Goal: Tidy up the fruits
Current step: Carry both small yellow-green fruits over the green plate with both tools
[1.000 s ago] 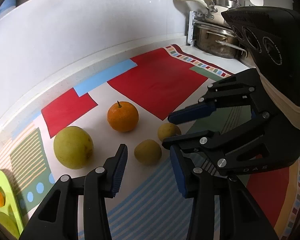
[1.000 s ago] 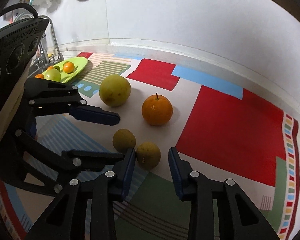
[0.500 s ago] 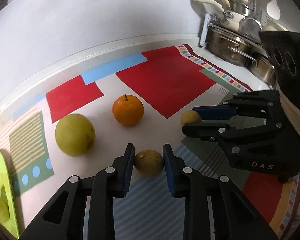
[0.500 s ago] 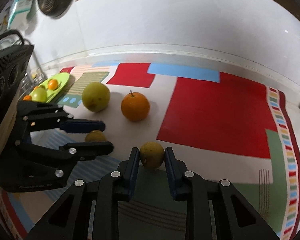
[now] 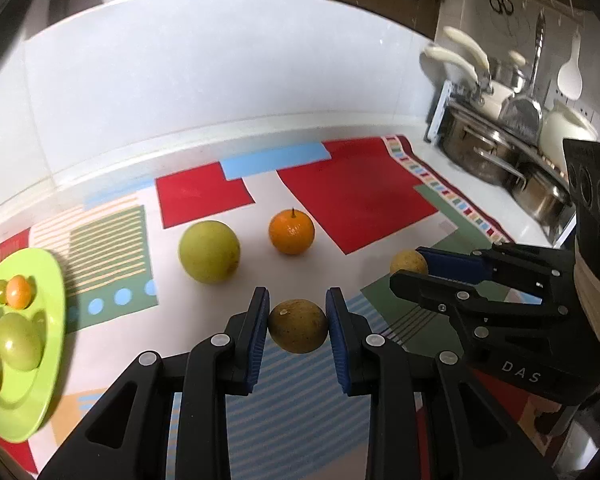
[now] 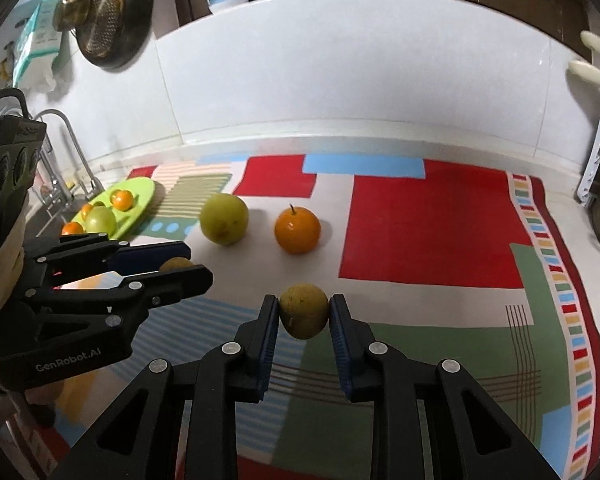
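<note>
My left gripper (image 5: 298, 326) is shut on a small brownish-yellow fruit (image 5: 298, 332), held just above the patterned mat (image 5: 356, 196). My right gripper (image 6: 304, 316) is shut on a second small brownish-yellow fruit (image 6: 304, 312); that fruit (image 5: 408, 262) also shows in the left wrist view between the right gripper's blue pads. On the mat beyond lie a large yellow-green fruit (image 5: 209, 251) and an orange (image 5: 291, 231). A lime-green plate (image 5: 28, 400) at the far left holds several small fruits. In the right wrist view the left gripper (image 6: 180, 264) sits at the left.
Steel pots (image 5: 480, 152) and a rack with utensils stand at the right end of the counter. A faucet (image 6: 66, 152) and sink lie behind the green plate (image 6: 140, 196). The white tiled wall (image 6: 340, 80) bounds the back.
Both grippers closed onto the two small fruits and lifted them off the mat. Both hands rose and rolled, so more of the green plate and the pots came into view.
</note>
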The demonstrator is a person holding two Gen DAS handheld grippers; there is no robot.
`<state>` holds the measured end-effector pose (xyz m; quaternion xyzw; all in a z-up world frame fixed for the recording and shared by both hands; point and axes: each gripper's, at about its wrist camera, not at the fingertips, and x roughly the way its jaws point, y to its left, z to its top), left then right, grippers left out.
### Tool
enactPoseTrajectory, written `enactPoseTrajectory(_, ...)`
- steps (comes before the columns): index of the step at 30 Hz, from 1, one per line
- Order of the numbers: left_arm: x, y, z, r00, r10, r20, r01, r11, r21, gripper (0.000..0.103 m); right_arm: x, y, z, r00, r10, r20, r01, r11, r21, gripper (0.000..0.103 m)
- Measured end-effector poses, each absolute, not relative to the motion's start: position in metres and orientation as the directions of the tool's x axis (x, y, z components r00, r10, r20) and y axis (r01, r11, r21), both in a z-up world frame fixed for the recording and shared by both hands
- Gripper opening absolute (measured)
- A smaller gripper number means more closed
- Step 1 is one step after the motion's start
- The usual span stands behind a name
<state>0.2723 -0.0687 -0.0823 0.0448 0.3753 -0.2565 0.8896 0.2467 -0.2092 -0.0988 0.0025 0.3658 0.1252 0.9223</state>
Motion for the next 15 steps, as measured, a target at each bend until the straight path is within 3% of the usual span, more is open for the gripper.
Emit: enactPoseTrajectory(15,0.222,-0.017,-0.045,0.714,-0.342,-0.611,0.362,0.927,-0.095,0.029,0.205,-0.173,-0.052,0.776,0.254,-0.578,-0.249,0.964,0.090,0.027)
